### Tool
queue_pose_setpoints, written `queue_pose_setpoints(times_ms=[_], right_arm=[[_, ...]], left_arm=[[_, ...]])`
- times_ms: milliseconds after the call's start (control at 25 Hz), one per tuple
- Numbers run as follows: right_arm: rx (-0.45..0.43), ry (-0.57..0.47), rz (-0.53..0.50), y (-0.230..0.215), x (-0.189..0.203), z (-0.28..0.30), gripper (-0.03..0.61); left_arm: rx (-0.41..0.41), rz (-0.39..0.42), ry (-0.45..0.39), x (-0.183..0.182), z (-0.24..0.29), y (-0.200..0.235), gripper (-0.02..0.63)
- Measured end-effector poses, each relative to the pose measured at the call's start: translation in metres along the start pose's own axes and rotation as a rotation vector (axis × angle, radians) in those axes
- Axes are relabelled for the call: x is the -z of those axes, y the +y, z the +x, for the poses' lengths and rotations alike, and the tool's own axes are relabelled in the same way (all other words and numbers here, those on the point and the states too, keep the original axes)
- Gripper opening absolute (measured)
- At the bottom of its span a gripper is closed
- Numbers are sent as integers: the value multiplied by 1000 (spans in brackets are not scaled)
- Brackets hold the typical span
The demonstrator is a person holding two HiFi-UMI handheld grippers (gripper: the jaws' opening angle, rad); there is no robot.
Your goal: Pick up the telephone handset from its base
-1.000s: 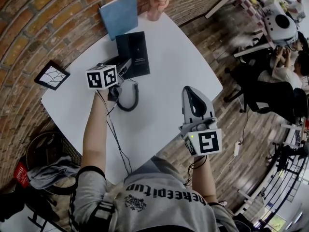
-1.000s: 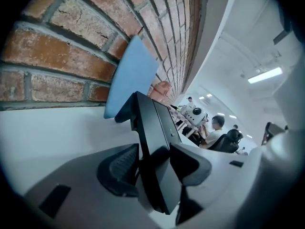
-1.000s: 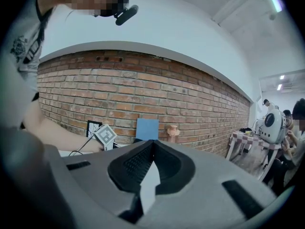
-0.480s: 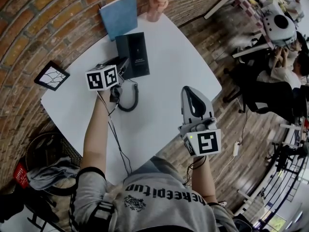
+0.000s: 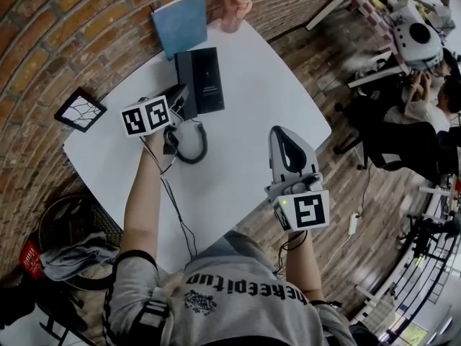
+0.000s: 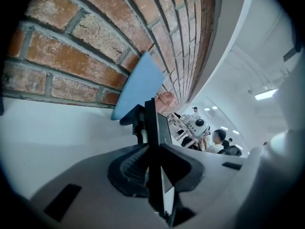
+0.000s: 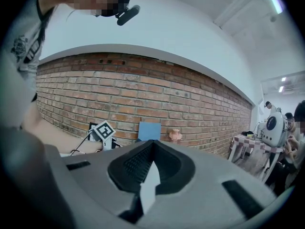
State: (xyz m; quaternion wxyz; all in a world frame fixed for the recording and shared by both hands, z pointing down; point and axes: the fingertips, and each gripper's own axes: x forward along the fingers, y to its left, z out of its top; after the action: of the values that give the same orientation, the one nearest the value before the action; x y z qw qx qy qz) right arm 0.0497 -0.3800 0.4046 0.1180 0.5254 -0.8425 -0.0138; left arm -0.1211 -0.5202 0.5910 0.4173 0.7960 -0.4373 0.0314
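The telephone handset (image 6: 149, 120) sits between the jaws of the left hand-held gripper (image 6: 151, 147), which look squeezed shut on its thin black edge, low over the table (image 5: 252, 107). So the grab looks done, and I think lifting it away is what is left. The right hand-held gripper (image 7: 151, 147) is closed on nothing, well off to the right of the left one.

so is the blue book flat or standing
Standing: the blue book leans on edge against the brick wall, its face upright in the right gripper view.
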Motion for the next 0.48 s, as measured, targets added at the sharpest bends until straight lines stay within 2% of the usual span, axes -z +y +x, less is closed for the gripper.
queue_pose_setpoints(times_ms=[80, 280, 400, 480], right_arm=[[-1, -5, -1, 0, -2, -3, 3], [0, -31, 0, -3, -14, -13, 3], [-5, -48, -4, -3, -21, -20, 3], [-7, -59, -3, -3, -25, -24, 3]], left_arm=[[5, 1, -16, -3, -6, -4, 67], [-3, 72, -52, -15, -26, -25, 67], [26, 80, -68, -13, -36, -41, 67], [17, 109, -93, -17, -49, -52, 67]])
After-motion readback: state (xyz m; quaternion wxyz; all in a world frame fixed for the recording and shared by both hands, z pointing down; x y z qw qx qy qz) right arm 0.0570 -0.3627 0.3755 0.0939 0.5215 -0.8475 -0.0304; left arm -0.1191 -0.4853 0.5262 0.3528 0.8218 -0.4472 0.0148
